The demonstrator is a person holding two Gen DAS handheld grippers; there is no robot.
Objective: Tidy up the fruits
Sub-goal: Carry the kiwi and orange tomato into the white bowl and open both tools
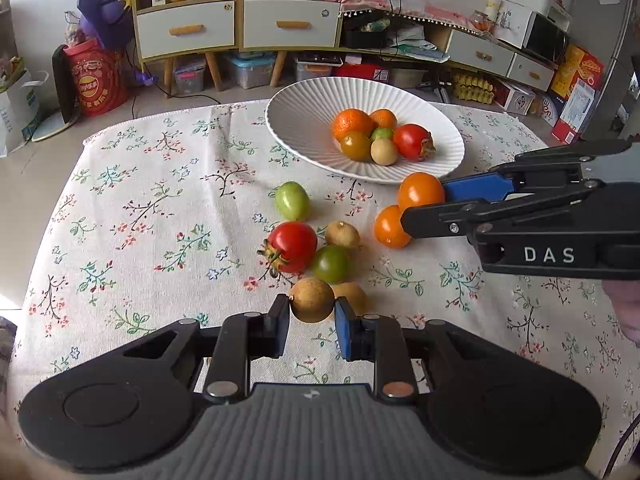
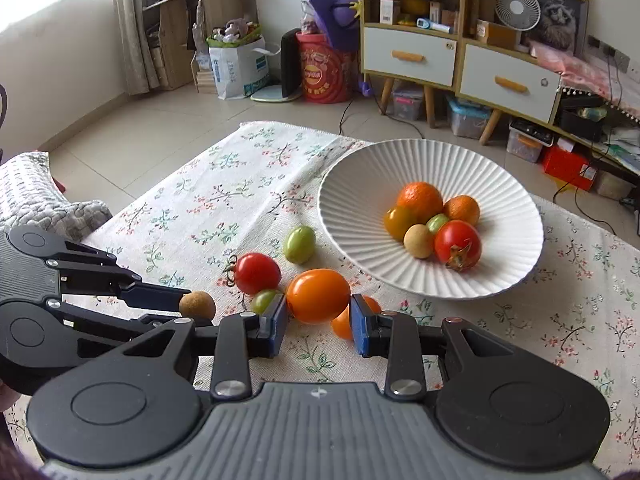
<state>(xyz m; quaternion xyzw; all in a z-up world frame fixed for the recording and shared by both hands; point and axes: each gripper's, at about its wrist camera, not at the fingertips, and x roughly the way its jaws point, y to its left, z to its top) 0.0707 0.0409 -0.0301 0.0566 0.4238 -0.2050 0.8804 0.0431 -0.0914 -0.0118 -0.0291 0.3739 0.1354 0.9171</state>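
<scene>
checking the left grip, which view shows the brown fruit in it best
The left wrist view: the brown fruit sits centred between the left gripper pads, both contacts visible. The right wrist view shows that fruit smaller, from the side at the gripper's tip, one finger hidden behind it.

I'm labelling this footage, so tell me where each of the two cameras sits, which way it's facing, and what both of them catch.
Left wrist: on the left gripper, angled down across the floral tablecloth toward the white bowl; its fingers clamp a brown longan.
Right wrist: on the right gripper, angled down toward the bowl; its fingers clamp an orange tomato.
Shared: bowl, loose fruit, each other's gripper, the cabinet.
</scene>
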